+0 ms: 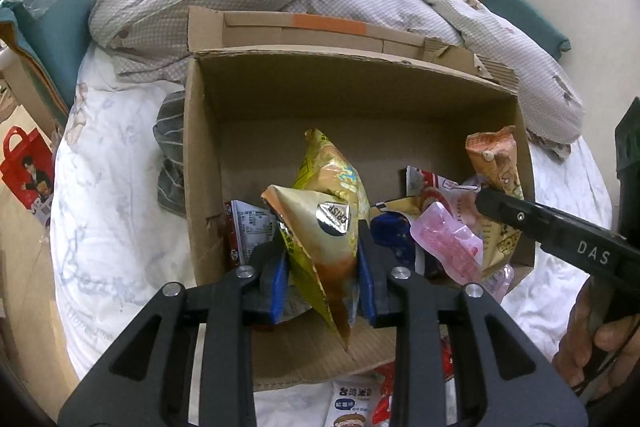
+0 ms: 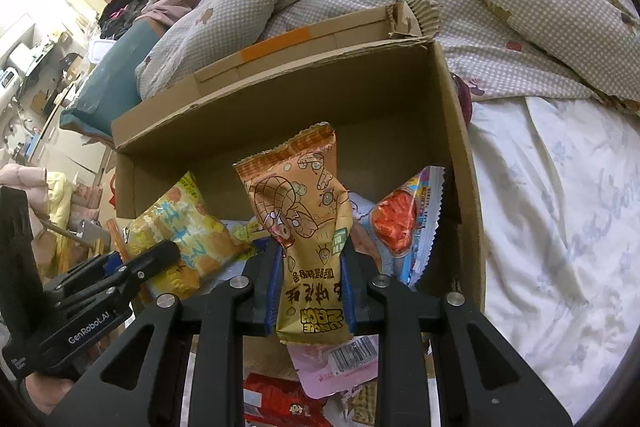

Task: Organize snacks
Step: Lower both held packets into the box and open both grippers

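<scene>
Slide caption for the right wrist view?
Right gripper holding an orange peanut snack bag over the cardboard box.

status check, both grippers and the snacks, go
Left gripper shut on yellow chip bag. Right gripper shut on orange peanut bag. Both over cardboard box.

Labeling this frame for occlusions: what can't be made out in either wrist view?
- Left wrist: the packets under the yellow chip bag are hidden by it and the left gripper.
- Right wrist: the floor of the cardboard box is covered by snacks; the orange peanut bag in the right gripper blocks what lies behind.
- Both views: packets outside the box are cut off by the bottom edge and gripper frames.
</scene>
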A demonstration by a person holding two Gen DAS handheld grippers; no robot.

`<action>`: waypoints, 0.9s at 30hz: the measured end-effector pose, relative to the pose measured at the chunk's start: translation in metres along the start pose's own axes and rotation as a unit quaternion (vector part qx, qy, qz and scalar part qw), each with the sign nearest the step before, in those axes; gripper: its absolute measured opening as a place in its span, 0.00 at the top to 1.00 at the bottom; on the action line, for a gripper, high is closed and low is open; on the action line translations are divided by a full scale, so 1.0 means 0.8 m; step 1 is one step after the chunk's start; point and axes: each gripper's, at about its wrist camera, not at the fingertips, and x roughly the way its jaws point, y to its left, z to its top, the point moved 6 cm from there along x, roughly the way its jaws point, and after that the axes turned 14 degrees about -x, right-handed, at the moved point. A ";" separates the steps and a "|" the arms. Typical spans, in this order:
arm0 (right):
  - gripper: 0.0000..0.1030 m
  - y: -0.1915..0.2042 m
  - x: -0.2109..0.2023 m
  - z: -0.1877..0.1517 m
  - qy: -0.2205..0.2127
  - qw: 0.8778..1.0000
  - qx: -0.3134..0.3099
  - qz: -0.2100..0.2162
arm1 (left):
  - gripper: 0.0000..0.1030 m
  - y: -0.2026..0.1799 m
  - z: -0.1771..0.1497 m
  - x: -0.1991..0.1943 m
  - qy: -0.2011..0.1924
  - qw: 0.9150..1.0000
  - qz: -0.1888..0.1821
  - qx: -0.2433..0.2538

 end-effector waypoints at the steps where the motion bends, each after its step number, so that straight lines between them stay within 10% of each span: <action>1: 0.74 -0.001 0.001 0.000 0.001 1.000 0.002 0.000 | 0.75 0.000 0.001 -0.001 -0.002 1.000 0.001 0.000; 5: 0.73 -0.005 0.001 0.003 -0.002 1.000 0.010 0.009 | 0.71 -0.002 0.004 -0.005 -0.010 1.000 -0.004 -0.001; 11: 0.67 -0.004 0.000 0.002 -0.006 1.000 0.011 0.015 | 0.36 -0.008 0.008 -0.015 -0.033 0.999 -0.003 0.011; 13: 0.38 -0.004 -0.001 0.003 -0.012 0.999 0.019 0.025 | 0.22 -0.008 0.009 -0.020 -0.044 0.999 0.002 0.010; 16: 0.16 -0.005 -0.011 0.006 -0.035 0.999 0.027 0.023 | 0.21 -0.008 0.010 -0.027 -0.051 0.999 0.002 0.013; 27: 0.16 0.002 -0.010 0.005 -0.021 0.999 0.018 0.023 | 0.21 0.000 0.010 -0.047 -0.078 0.997 0.006 -0.001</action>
